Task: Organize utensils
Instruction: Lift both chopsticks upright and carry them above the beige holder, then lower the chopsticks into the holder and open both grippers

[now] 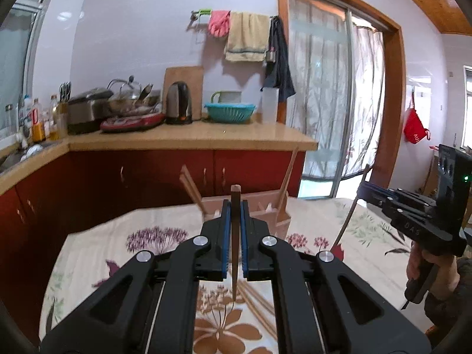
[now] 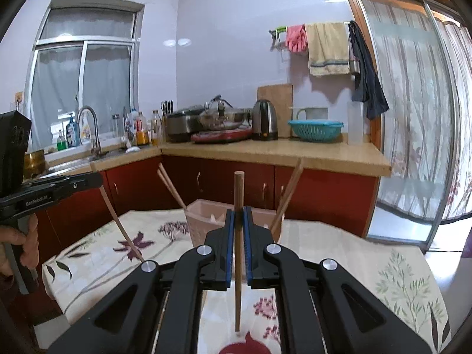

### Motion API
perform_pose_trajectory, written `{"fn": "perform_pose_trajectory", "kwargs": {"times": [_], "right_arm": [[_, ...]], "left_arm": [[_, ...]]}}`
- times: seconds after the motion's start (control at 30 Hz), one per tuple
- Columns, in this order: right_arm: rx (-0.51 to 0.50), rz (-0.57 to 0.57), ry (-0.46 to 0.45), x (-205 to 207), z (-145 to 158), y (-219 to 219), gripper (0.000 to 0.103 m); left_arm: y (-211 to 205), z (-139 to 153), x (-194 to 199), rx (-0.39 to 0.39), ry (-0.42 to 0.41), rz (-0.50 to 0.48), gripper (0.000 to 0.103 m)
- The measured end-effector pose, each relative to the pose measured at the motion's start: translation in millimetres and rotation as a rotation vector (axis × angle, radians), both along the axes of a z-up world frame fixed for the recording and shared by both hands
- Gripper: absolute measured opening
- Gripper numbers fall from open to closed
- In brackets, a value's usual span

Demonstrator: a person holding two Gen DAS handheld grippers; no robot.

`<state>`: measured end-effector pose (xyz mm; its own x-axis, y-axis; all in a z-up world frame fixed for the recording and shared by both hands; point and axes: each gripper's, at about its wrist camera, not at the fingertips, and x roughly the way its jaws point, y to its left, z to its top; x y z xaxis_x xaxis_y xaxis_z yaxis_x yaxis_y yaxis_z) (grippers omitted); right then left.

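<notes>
My left gripper is shut on a brown chopstick that stands nearly upright above the floral tablecloth. Just beyond it a pinkish utensil holder has several chopsticks leaning out of it. My right gripper is shut on another upright chopstick, with the same holder a little ahead. Each gripper also shows at the edge of the other's view, the right gripper and the left gripper, each with a slanted chopstick. More loose chopsticks lie on the cloth.
Behind the table runs a wooden counter on red cabinets, holding a kettle, a teal basket, pots and bottles. A sink with a tap is at the left. Curtained sliding doors stand to the right.
</notes>
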<state>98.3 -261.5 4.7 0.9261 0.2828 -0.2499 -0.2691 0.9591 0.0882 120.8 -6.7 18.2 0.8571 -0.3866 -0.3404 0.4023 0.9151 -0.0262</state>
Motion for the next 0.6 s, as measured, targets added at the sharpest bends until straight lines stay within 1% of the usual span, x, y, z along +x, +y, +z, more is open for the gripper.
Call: {"fn": "perform_pose_trajectory", "kwargs": {"times": [0.23,0.37,0.43,0.6], "right_arm": [[0.015,0.015,-0.094,21,40,-2,0.007],[0.025,0.012,-0.143,39,59,-3,0.007],[0.025,0.008,-0.16,52,67,-3,0.007],[0.031,0.003,-0.17,84,70,-2,0.007]], "left_arm": [[-11,45,19,-0.004,-0.063,-0.044,0.007],[-19,72,35,0.006,-0.134,-0.043,0.007],[-21,79,44,0.005,-0.154,-0.04,0.007],[-31,88,73,0.02,-0.21,-0.021,0.007]]}}
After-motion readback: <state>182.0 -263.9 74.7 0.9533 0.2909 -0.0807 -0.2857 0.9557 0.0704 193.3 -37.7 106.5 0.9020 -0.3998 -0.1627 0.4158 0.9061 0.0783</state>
